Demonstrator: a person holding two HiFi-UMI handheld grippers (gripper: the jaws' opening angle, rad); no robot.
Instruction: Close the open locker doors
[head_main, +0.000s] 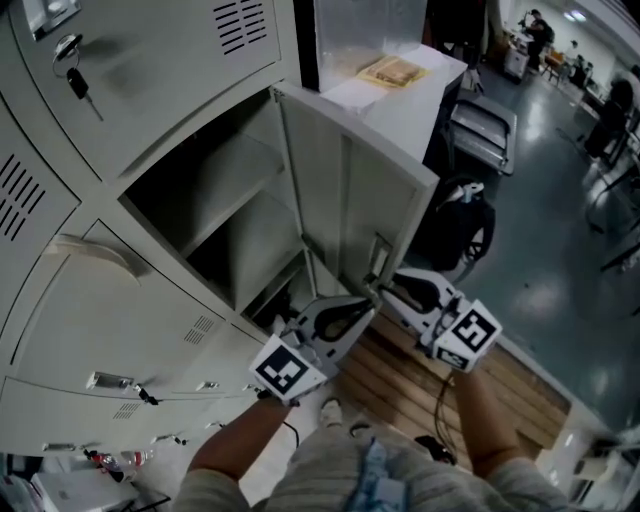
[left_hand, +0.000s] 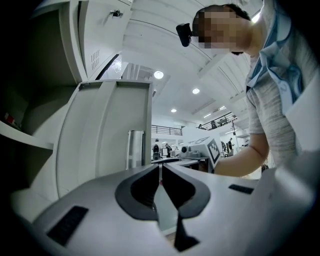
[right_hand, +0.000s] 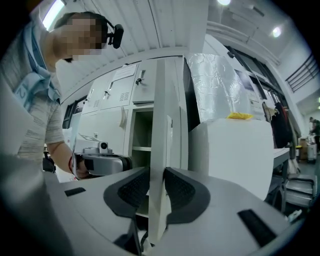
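The open locker door (head_main: 350, 190) swings out from a grey locker bank (head_main: 150, 110), baring an empty compartment with a shelf (head_main: 235, 215). My right gripper (head_main: 385, 288) is shut on the door's free edge near its lower corner. In the right gripper view that edge (right_hand: 159, 125) runs straight up between the jaws (right_hand: 156, 182). My left gripper (head_main: 366, 306) sits just beside it, under the door's bottom edge. Its jaws (left_hand: 160, 175) are pressed together with only a thin pale line between them. The door's inner face (left_hand: 107, 135) rises to their left.
A key (head_main: 78, 82) hangs in the closed locker above. Closed locker doors (head_main: 110, 310) lie to the left. A white cabinet (head_main: 410, 95) with a yellow item on it stands just behind the open door. A black bag (head_main: 462, 225) and wooden slats (head_main: 420, 385) lie on the floor.
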